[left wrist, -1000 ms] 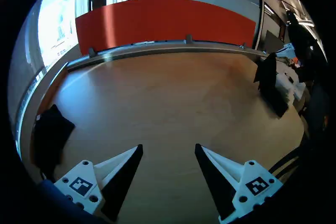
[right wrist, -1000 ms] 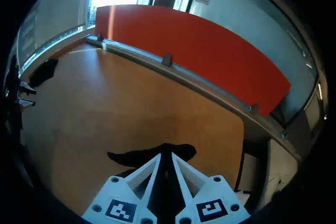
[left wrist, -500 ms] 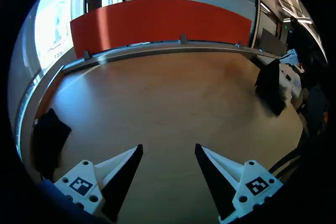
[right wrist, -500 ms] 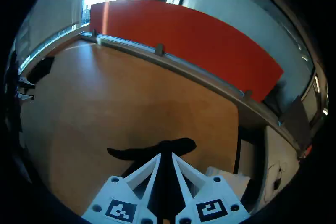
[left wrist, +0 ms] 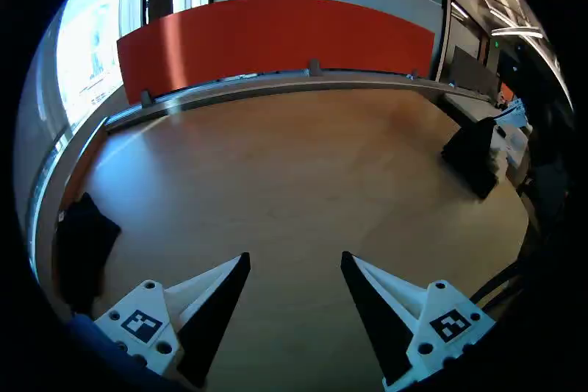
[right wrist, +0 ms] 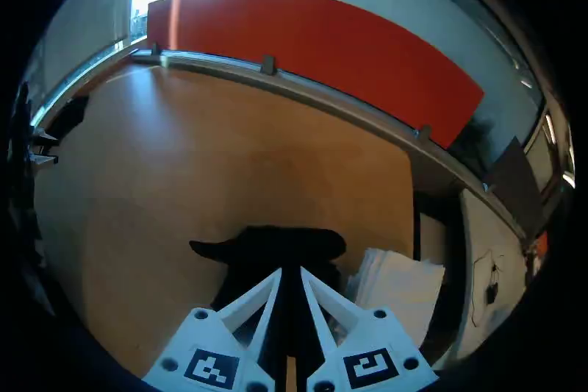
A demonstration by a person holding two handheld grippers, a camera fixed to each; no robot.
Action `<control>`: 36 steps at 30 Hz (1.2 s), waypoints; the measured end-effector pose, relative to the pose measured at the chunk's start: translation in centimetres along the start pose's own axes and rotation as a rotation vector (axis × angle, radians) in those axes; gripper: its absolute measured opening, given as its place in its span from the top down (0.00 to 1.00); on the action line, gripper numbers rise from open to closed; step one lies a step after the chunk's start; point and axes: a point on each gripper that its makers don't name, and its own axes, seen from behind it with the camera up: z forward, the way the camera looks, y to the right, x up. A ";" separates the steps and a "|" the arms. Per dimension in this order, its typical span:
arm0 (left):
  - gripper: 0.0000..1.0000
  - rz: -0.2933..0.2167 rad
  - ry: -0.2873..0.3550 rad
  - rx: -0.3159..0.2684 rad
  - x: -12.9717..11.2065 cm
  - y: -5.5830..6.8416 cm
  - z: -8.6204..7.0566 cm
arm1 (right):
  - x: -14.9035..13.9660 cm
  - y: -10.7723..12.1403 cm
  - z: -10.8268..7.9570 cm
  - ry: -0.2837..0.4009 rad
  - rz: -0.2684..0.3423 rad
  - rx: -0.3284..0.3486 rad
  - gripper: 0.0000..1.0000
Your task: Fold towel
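Our right tongs (right wrist: 290,271) stand narrow, seemingly pinched on the dark towel (right wrist: 272,243) bunched near the desk's (left wrist: 294,164) right edge, while our left tongs (left wrist: 295,255) hang wide and empty — we should hold that pinch firm and draw the cloth out flat before folding.

- Left gripper view: low over the wooden table (left wrist: 294,164), facing the red partition (left wrist: 279,31).
- Right gripper view: steeper, close above the dark towel (right wrist: 294,241), sharing that table and partition.
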 end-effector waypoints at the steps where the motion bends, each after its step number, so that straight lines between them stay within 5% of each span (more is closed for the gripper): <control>1: 0.08 -0.001 0.000 -0.001 0.0 0.0 0.0 | 0.1 -0.1 0.0 0.001 -0.001 0.001 0.97; 17: 0.08 0.002 -0.001 -0.005 -0.5 -0.2 -0.4 | -0.7 -0.4 -0.5 -0.011 0.013 -0.015 0.97; 36: 0.08 0.030 -0.011 0.007 -1.0 -0.7 -1.2 | -11.2 2.2 0.8 -0.151 0.159 -0.084 0.97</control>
